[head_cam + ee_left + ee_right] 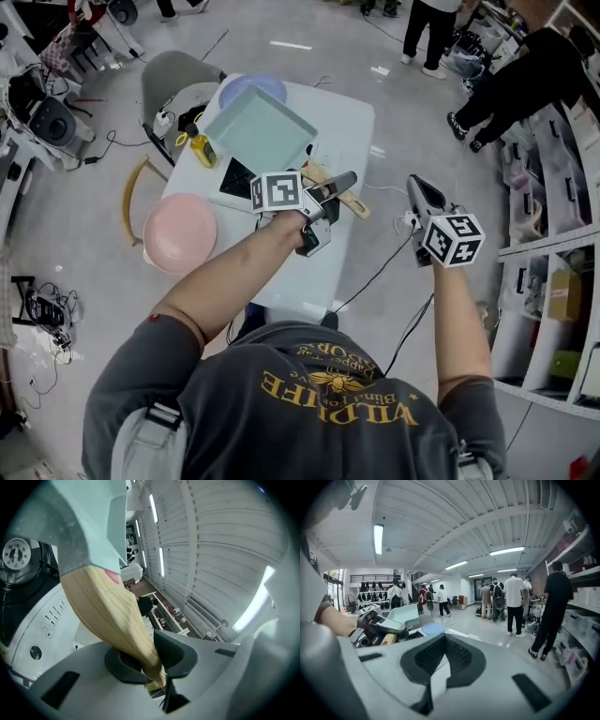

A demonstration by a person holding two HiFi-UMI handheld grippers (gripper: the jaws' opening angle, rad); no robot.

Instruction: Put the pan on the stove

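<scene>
A square teal pan (258, 131) with a wooden handle (349, 201) is over the white table (347, 122). My left gripper (323, 202) is shut on that handle. In the left gripper view the handle (117, 616) runs up from between the jaws to the pan body (89, 522). The black stove (234, 178) lies just beneath the pan's near edge, and its dial (16, 555) shows at the left. Whether the pan rests on anything I cannot tell. My right gripper (422, 199) hangs in the air off the table's right side, with its jaws together and nothing in them.
A pink plate (180, 232) sits at the table's left near corner and a blue plate (253, 87) at the far edge. A yellow object (202, 150) lies left of the pan. Cables trail from the table. People (515, 597) stand beyond, and shelves (553, 281) line the right.
</scene>
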